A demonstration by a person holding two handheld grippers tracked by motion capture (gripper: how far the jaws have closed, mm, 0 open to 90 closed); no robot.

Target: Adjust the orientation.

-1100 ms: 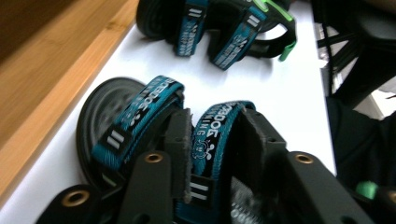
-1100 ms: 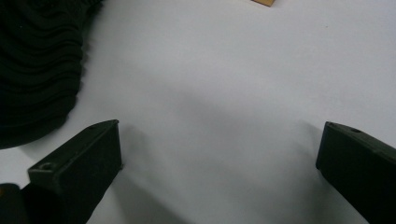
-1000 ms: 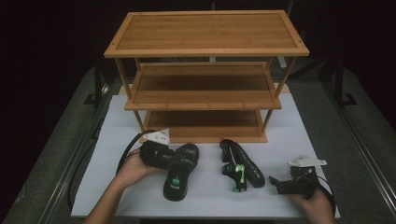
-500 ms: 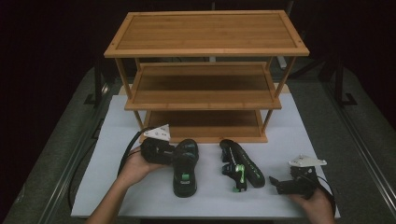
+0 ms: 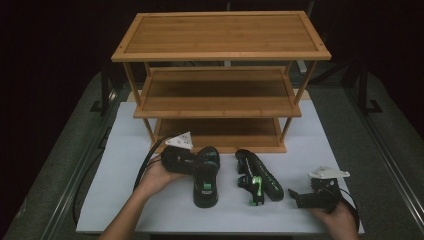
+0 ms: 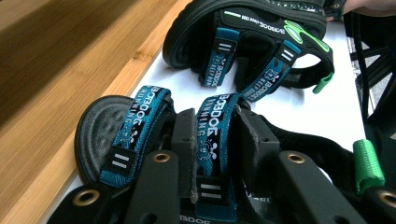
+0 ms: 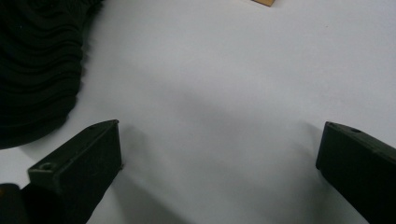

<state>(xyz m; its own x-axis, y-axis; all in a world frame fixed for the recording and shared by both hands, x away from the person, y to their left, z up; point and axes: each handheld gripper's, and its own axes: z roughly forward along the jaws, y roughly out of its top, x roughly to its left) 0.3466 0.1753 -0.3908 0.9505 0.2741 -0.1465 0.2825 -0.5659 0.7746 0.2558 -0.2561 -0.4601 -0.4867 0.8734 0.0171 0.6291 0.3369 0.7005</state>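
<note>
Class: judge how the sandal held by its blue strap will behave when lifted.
The sandal probably hangs and swings, since the left gripper holds only a soft webbing strap. Its thick sole likely stays stiff. It looks light.

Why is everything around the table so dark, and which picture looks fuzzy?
High view: light falls on the white table and bamboo shoe rack, while the room beyond is black. Left gripper view: the strap between the fingers is sharp, the rack's wood blurred. Right gripper view: soft and dim, with faint shadows beside the fingers.
</note>
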